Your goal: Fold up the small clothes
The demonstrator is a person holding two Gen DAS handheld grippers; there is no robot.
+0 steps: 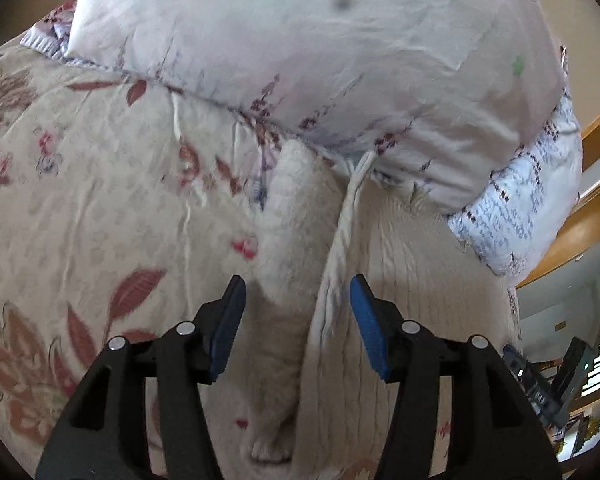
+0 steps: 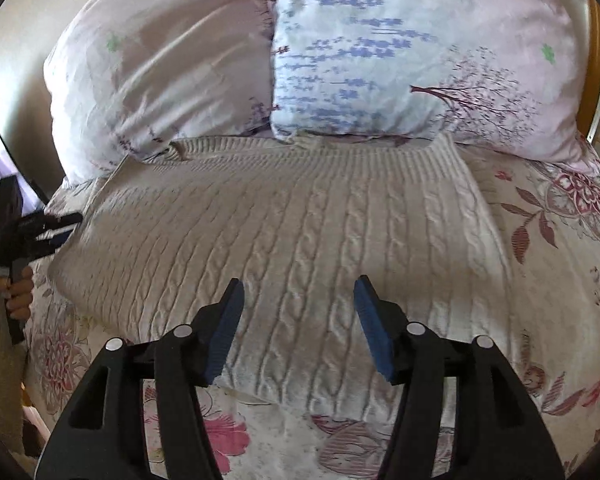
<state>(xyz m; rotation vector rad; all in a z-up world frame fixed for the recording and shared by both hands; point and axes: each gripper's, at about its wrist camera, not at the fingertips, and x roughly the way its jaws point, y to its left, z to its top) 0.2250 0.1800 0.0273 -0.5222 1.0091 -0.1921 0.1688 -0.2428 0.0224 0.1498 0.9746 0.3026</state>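
One cream cable-knit sweater (image 2: pixel 300 232) lies flat on the floral bedspread (image 2: pixel 560 240), its ribbed hem against two pillows (image 2: pixel 420 48), long axis running away from the right tongs (image 2: pixel 299 320), which hang open and empty above its body; the left tongs (image 1: pixel 298 320), also open and empty, hover at its left edge.

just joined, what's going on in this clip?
A person is folding a cream cable-knit sweater on a bed with a floral bedspread, pillows behind it. Both hand-held grippers are open and hold nothing. The right hand-held gripper hovers over the sweater's body; the left hand-held gripper is at its left side, above a sleeve. The sweater looks partly folded.
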